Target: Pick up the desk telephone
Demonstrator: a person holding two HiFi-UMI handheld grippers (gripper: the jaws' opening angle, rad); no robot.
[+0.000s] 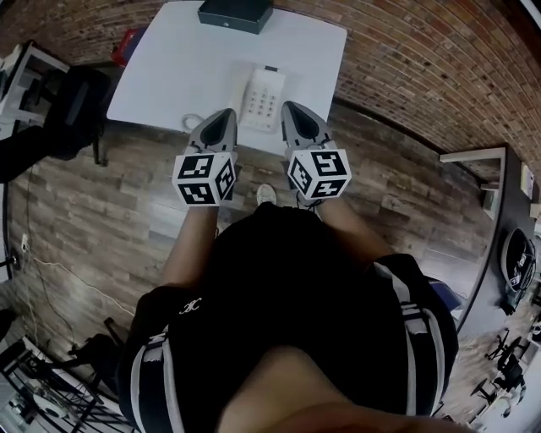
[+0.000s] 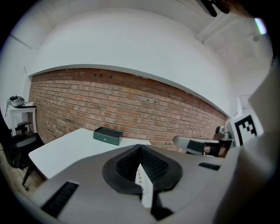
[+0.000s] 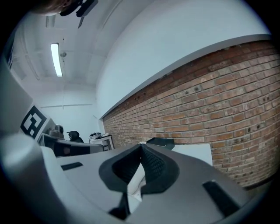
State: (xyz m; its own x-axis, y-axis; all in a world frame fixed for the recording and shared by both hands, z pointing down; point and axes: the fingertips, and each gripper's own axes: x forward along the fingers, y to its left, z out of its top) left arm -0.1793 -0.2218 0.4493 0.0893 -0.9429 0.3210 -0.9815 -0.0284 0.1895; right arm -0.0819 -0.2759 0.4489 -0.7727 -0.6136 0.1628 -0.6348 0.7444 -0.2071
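The white desk telephone [image 1: 262, 98] lies near the front edge of a white table [image 1: 161, 76], its keypad facing up and its coiled cord [image 1: 193, 123] trailing off to the left. My left gripper [image 1: 226, 112] is shut and empty, its tip at the phone's left side over the table edge. My right gripper [image 1: 290, 105] is also shut and empty, at the phone's right side. In the left gripper view the shut left gripper [image 2: 140, 146] hides most of the phone; only a white sliver [image 2: 141, 177] shows through its gap. The right gripper [image 3: 141, 145] likewise shows only a white sliver [image 3: 136, 181].
A dark flat box [image 1: 235, 13] sits at the table's far edge by the brick wall [image 1: 406, 51]. A black chair [image 1: 76, 106] stands left of the table. A small white side table [image 2: 21, 109] stands further left. My shoe [image 1: 266, 194] rests on the wooden floor [image 1: 127, 211].
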